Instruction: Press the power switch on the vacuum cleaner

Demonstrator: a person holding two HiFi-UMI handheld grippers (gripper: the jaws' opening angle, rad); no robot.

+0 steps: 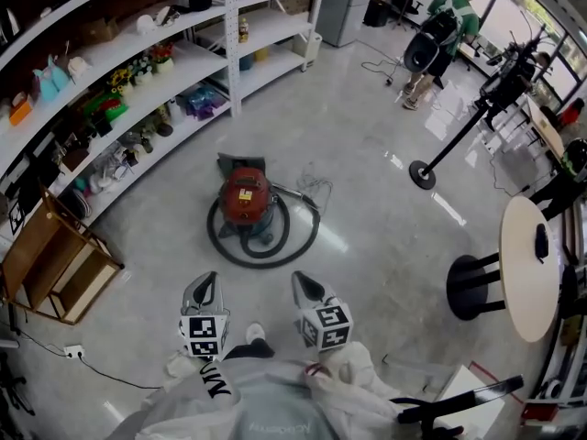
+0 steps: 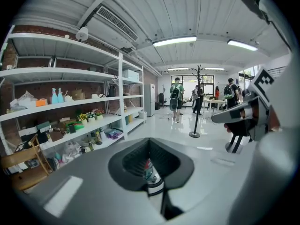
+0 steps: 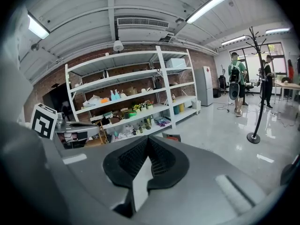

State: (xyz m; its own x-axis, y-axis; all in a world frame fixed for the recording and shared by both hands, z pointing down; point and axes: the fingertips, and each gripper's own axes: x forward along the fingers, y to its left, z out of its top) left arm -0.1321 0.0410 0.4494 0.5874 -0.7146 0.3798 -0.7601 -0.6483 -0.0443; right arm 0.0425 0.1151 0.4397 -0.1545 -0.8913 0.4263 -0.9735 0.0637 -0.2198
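Red vacuum cleaner on the floor, well ahead of left hand-held gripper and right hand-held gripper, both closed, empty

White shelving, round table — coat stand between

The vacuum cleaner's yellow label is too small to read.
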